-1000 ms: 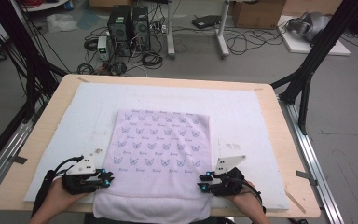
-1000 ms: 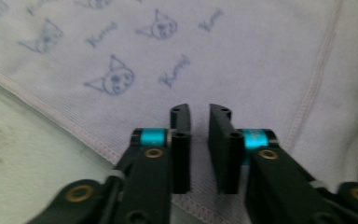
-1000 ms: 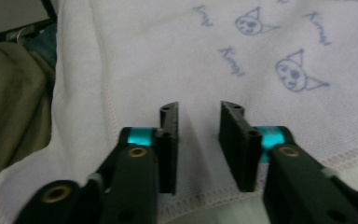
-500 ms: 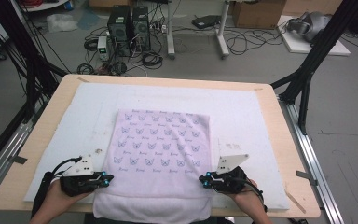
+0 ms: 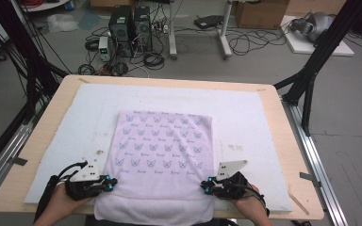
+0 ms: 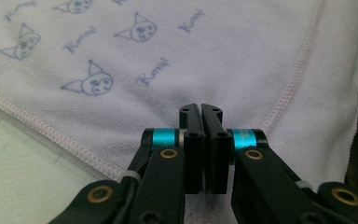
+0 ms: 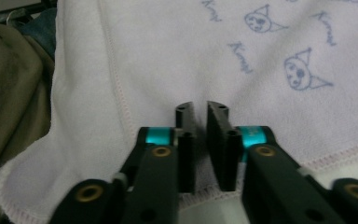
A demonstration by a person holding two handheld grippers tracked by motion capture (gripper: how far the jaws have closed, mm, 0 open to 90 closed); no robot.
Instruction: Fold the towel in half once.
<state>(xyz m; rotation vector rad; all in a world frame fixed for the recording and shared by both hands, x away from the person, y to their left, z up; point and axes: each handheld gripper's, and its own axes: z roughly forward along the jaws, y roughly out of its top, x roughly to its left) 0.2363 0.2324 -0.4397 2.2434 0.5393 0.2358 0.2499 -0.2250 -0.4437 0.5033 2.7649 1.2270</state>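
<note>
High view: we clamped the left hand-held gripper (image 5: pixel 107 182) and right hand-held gripper (image 5: pixel 206 187) on the towel's (image 5: pixel 162 155) side edges near the desk's (image 5: pixel 283 141) front; lifting together seemed next.

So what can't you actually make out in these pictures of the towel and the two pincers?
- High view: the towel's near end hangs over the table edge, cut off by the frame.
- Left gripper view: the left gripper's shut jaws cover the cloth where they meet it, so pinched fabric can't be confirmed.
- Right gripper view: same for the right gripper.
- High view: the printed words are too small to read.
</note>
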